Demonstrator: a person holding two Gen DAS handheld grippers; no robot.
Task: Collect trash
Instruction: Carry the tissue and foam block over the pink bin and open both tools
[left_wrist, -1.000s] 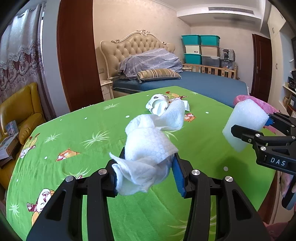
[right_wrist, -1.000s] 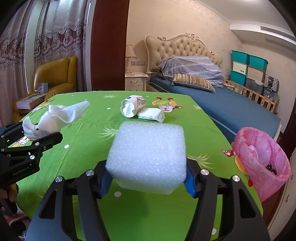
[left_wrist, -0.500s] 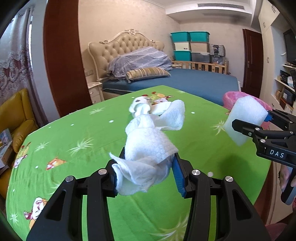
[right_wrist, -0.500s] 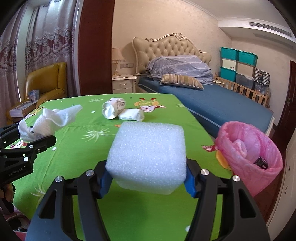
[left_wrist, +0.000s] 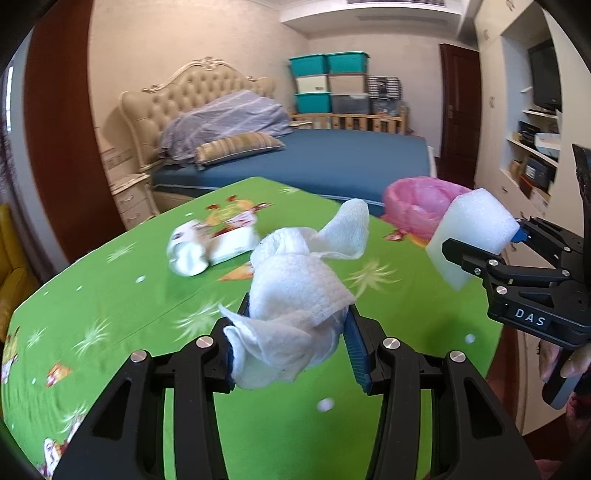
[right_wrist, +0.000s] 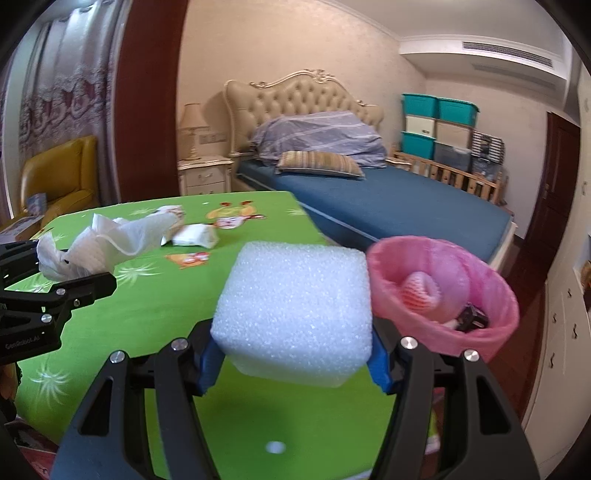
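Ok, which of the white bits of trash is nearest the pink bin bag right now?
The white foam block in the right gripper. The crumpled tissue in the left gripper is farther away.

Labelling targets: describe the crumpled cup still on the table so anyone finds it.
Start at the green cartoon tablecloth. Toward its far edge, nearest the bed, the crumpled white paper cup lies on its side against a folded white tissue pack. The cup is rounded and printed; the pack is flat and plain.
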